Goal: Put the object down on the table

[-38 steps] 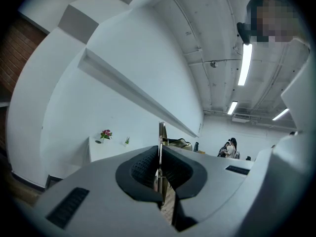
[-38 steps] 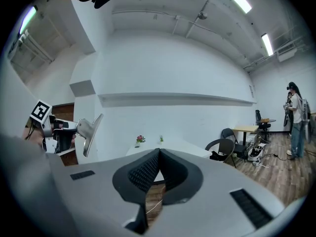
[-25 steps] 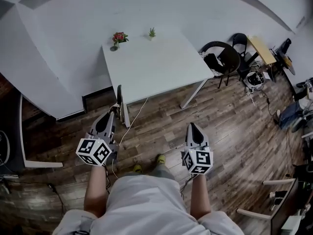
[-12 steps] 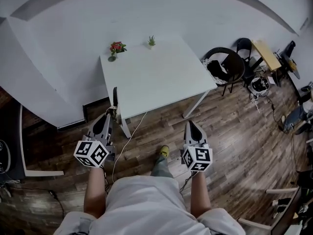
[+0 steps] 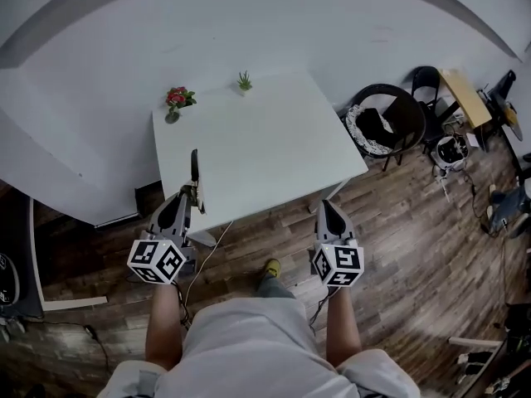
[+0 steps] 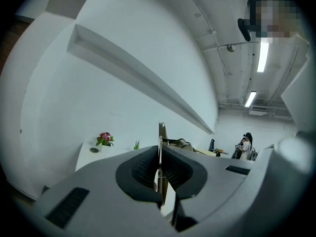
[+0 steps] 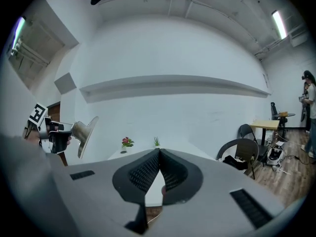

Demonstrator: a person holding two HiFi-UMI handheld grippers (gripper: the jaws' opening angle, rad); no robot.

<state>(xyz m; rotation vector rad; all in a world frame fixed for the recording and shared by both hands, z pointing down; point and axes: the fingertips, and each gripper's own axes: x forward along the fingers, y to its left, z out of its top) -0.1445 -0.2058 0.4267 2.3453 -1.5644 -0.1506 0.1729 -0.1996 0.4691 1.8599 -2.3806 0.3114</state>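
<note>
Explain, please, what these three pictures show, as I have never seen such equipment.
A person holds a two-jaw gripper in each hand; there is no robot. One picture comes from a camera on their head, looking down; the other two from cameras riding on the grippers. The left gripper is shut on the edge of what looks like a shallow metal dish. The right gripper is shut and empty. On the white table stand red flowers and a small green plant.

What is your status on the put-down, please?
Left gripper shut on plate, edge-up, not yet down. Right gripper shut, empty. On table only flowers and small plant, far edge.
</note>
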